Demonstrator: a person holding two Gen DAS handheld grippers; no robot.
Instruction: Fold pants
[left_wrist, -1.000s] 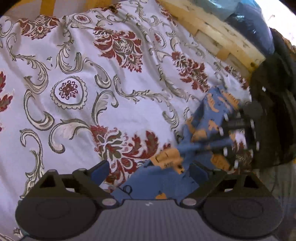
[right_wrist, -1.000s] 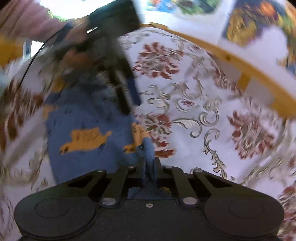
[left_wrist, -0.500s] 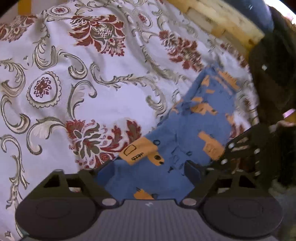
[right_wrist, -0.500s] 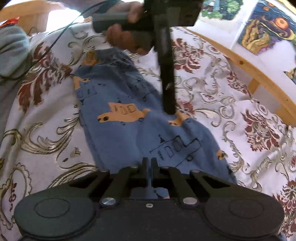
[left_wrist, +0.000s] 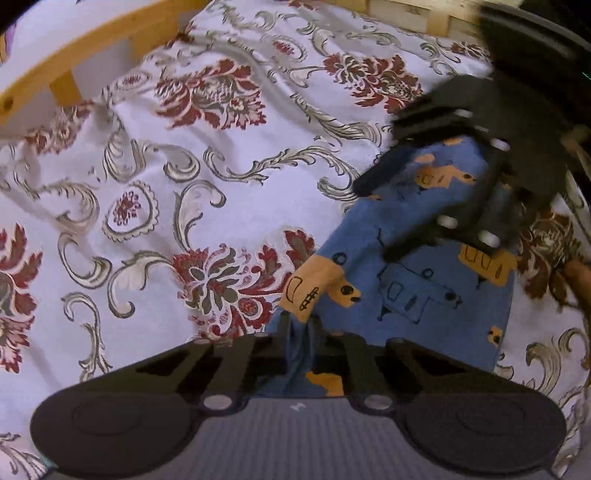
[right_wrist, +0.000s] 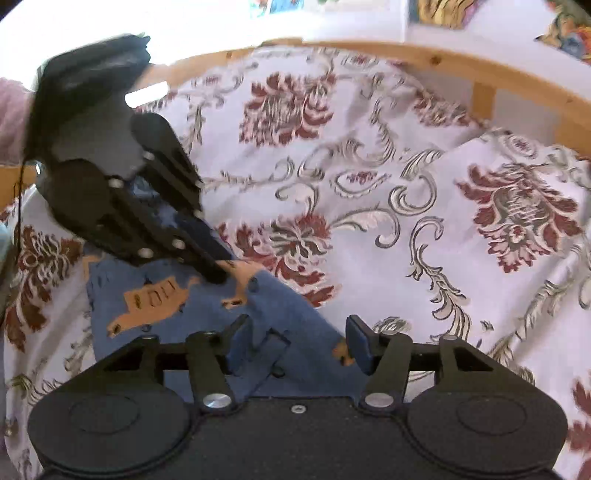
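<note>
Your left claw (left_wrist: 300, 334) pinches the pants (left_wrist: 424, 273) on the bed (left_wrist: 166, 192); pull now and they bunch or drag. Your right claw (right_wrist: 298, 345) gapes over them, gripping nothing, so that side may slide.

Blue pants (left_wrist: 424, 266) printed with orange vehicles and thin black outline drawings. White bedspread (left_wrist: 155, 192) with dark red flowers and beige-grey scrolls. Pale yellow wooden bed frame (right_wrist: 424, 59) far off. Black grippers, blue fingertip pads (right_wrist: 357, 343).
</note>
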